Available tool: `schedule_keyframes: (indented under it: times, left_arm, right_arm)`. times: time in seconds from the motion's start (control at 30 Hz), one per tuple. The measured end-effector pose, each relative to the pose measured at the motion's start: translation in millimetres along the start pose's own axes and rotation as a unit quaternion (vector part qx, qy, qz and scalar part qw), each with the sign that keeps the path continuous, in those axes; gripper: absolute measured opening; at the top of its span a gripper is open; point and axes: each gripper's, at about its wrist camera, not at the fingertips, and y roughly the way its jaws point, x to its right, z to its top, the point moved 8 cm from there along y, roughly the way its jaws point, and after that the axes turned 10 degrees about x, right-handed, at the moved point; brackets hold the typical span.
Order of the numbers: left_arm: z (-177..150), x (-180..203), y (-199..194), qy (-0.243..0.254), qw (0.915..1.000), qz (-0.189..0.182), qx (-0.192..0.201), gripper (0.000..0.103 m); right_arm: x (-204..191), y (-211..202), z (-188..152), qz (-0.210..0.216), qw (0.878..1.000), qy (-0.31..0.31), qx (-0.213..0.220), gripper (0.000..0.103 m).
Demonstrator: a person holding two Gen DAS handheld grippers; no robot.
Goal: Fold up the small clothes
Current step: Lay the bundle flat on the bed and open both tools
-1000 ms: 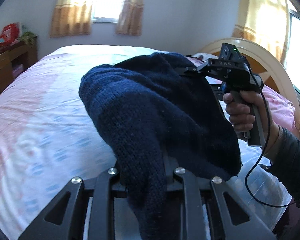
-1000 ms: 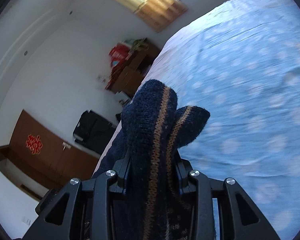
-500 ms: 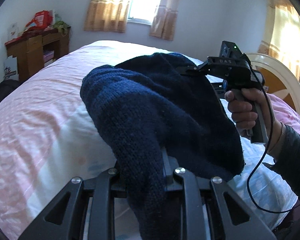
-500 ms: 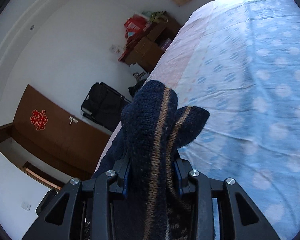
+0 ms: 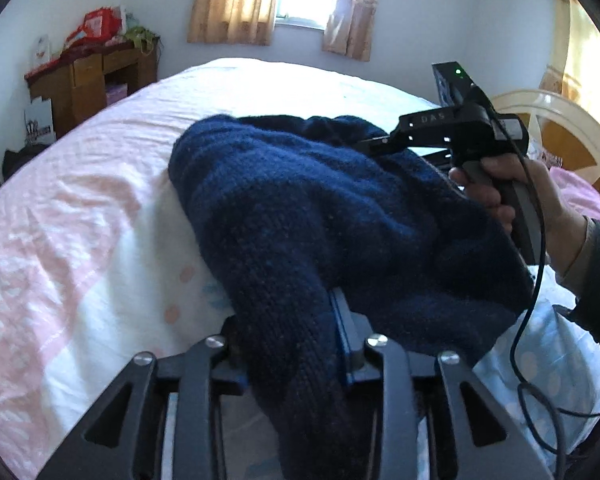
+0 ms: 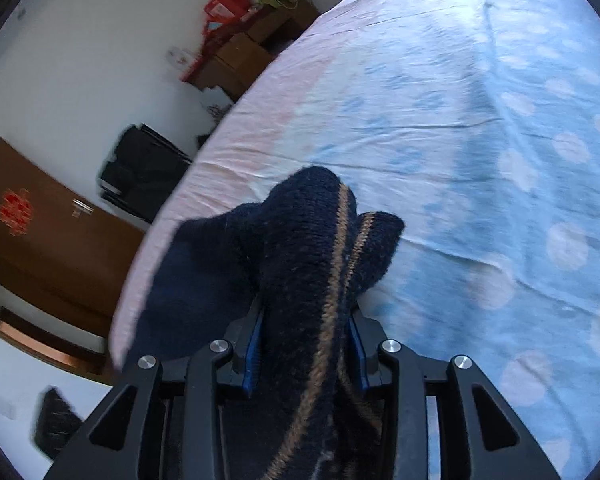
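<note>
A small navy knitted sweater (image 5: 320,208) hangs bunched between both grippers above the bed (image 5: 80,216). My left gripper (image 5: 290,344) is shut on one thick fold of it. My right gripper (image 6: 306,332) is shut on another edge, navy with tan stripes (image 6: 336,264). In the left wrist view the right gripper (image 5: 384,145) shows at the right, held in a hand, its fingers buried in the sweater's far side. The fingertips of both grippers are hidden by the knit.
The bed sheet is pink on one side and pale blue with dots (image 6: 500,140) on the other. A wooden desk with red bags (image 5: 88,68) stands by the wall. A rounded headboard (image 5: 560,128) is at right. A black bag (image 6: 140,164) lies on the floor beside the bed.
Both grippers have swung with the sweater held between them; the views have turned and dropped toward the bed. The grips are unchanged.
</note>
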Motion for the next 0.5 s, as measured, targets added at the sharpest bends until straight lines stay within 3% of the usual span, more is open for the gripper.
schedule_keyframes:
  times: [0.13, 0.27, 0.4, 0.43, 0.5]
  left_arm:
    - [17, -2, -7, 0.021, 0.9995, 0.019, 0.015, 0.047]
    - [36, -17, -22, 0.027, 0.9964, 0.047, 0.065, 0.066]
    - [61, -33, -11, 0.014, 0.9938, 0.064, 0.089, 0.077]
    - [64, -36, -4, 0.014, 0.9936, 0.071, 0.087, 0.077]
    - [65, -43, 15, 0.018, 0.9936, 0.089, 0.068, 0.077]
  right_arm:
    - [-6, -36, 6, 0.015, 0.999, -0.003, 0.034, 0.043]
    - [-43, -88, -4, 0.077, 0.995, -0.028, 0.048, 0.048]
    - [-90, -102, -47, 0.144, 0.988, -0.055, -0.002, 0.054]
    - [-98, -98, -64, 0.149, 0.986, -0.065, -0.026, 0.054]
    - [-96, -88, -86, 0.120, 0.988, -0.078, -0.050, 0.054]
